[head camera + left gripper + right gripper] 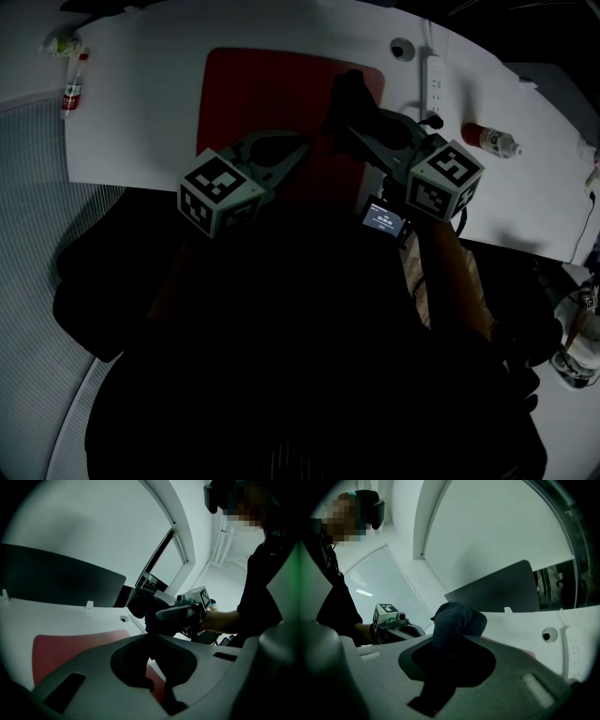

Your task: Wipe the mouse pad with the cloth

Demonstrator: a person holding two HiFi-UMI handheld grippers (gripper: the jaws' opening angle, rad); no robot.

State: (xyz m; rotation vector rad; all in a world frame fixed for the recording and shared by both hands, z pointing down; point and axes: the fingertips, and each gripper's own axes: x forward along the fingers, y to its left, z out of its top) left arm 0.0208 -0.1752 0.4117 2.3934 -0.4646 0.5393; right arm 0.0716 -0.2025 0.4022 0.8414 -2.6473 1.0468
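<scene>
A white worktop [141,122] seen from above, with a red mouse pad [253,94] lying flat in its middle. The right hand-held gripper [454,641] is clamped on a dark cloth [457,618]. The cloth bulges past the jaws in a soft bunch and sits over the right part of the pad (whether it presses on the pad cannot be told). The left hand-held gripper [151,638] has its jaws drawn together on nothing. Its tip is over the pad's near edge, apart from the cloth. The cloth looks light and limp and would likely fold or slip loose if held by a thin edge, so a grip on a thick bunch, as here, seems best. The pad looks thin and flexible and may slide under wiping; the empty gripper could steady its near edge.
</scene>
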